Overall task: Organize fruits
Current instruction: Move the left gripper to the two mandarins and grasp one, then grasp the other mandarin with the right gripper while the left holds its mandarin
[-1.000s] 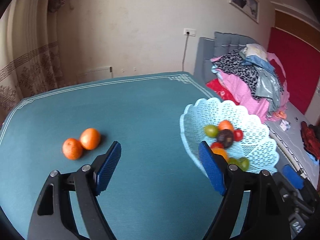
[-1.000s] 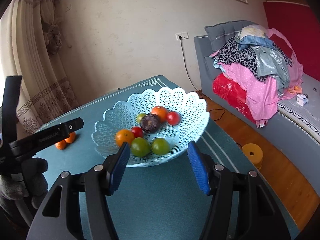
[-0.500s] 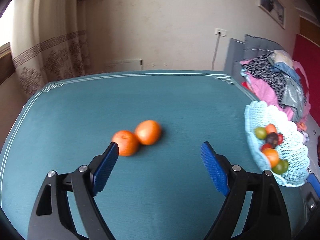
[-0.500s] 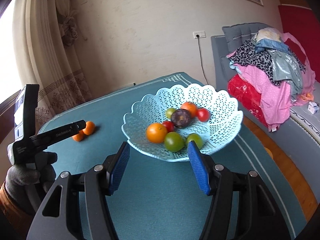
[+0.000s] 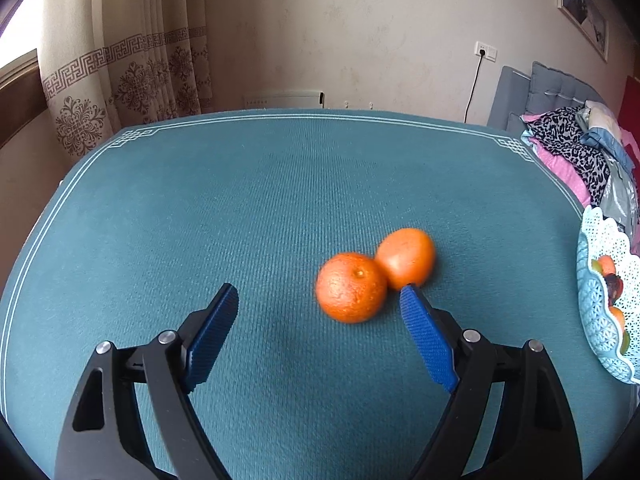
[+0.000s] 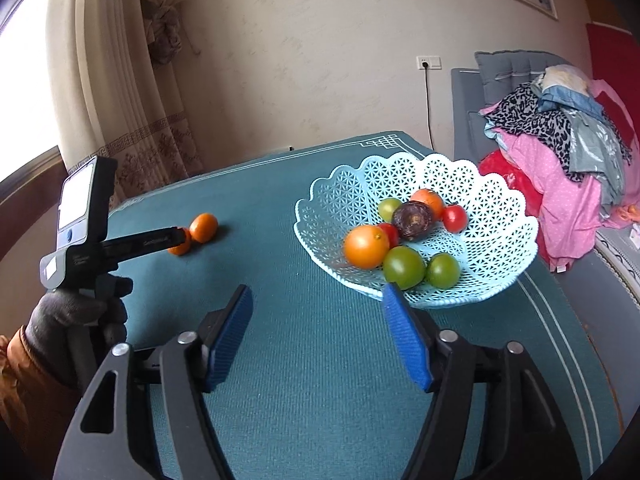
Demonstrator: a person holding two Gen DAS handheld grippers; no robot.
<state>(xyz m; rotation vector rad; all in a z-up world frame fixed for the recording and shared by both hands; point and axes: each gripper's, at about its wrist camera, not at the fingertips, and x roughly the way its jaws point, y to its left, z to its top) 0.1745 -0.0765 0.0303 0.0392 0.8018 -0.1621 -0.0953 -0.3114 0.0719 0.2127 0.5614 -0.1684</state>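
Note:
Two oranges lie touching on the teal tablecloth. In the left wrist view the near orange (image 5: pixel 351 287) sits just ahead of my open, empty left gripper (image 5: pixel 318 295), close to its right fingertip, with the far orange (image 5: pixel 406 258) behind it. In the right wrist view the far orange (image 6: pixel 204 227) shows beside the left gripper's finger (image 6: pixel 140 245), which partly hides the near one. A light blue lattice basket (image 6: pixel 500 256) holds several fruits: orange, green, red and dark purple. My right gripper (image 6: pixel 316 300) is open and empty, in front of the basket.
The basket's edge (image 5: pixel 592 312) shows at the far right of the left wrist view. A bed with piled clothes (image 6: pixel 560 152) stands right of the table. Curtains (image 5: pixel 132 72) and a wall lie behind the table's far edge.
My left gripper has swung left from the basket and closed in on the two oranges. My right gripper has drawn back a little from the basket.

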